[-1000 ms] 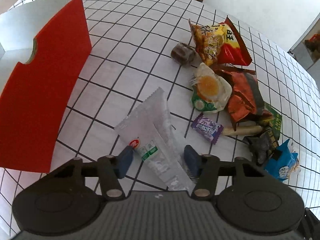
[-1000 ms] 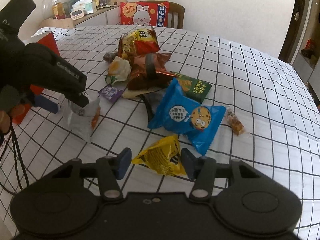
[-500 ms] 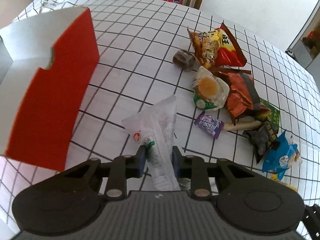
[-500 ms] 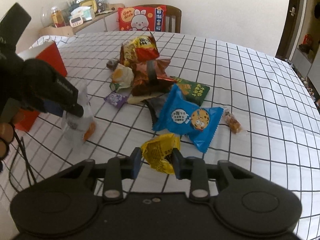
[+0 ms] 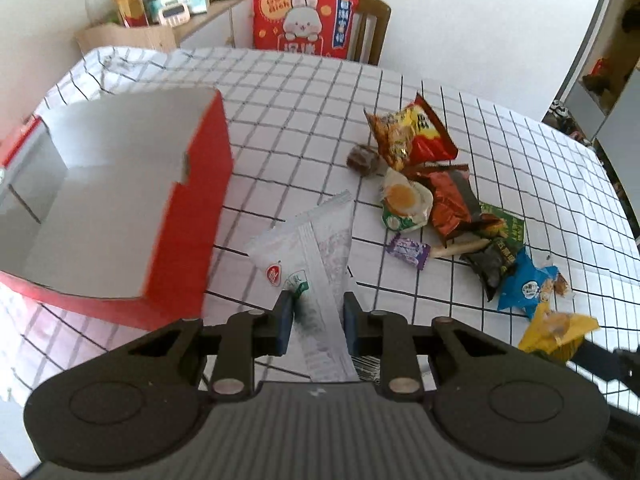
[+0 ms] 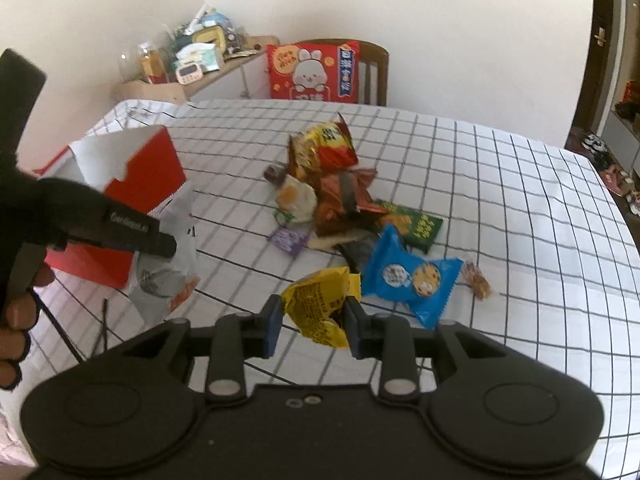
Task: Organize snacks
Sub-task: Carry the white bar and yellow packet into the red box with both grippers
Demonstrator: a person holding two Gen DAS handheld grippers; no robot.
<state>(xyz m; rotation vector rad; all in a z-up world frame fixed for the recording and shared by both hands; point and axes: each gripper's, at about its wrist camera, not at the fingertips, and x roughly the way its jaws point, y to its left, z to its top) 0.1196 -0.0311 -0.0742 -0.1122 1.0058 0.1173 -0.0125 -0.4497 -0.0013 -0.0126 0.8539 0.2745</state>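
My left gripper [image 5: 316, 314] is shut on a white snack packet [image 5: 310, 248] and holds it lifted above the table, right of the open red box [image 5: 120, 200]. The packet [image 6: 168, 264] and left gripper [image 6: 160, 242] also show in the right wrist view, in front of the red box [image 6: 140, 184]. My right gripper [image 6: 312, 322] is shut on a yellow snack bag [image 6: 320, 306], lifted off the table; that bag also shows in the left wrist view [image 5: 556, 330]. A pile of snacks [image 6: 332, 196] lies mid-table, with a blue cookie packet [image 6: 408, 276] nearest.
The checked tablecloth [image 6: 500, 200] covers the table. A small wrapped candy [image 6: 478, 280] lies right of the blue packet. A chair with a red rabbit cushion [image 6: 312, 72] stands at the far edge. A cluttered shelf [image 6: 192, 64] is at the back left.
Both grippers closed on their packets and lifted them. The left one rose with the white packet toward the red box; the right one rose with the yellow bag.
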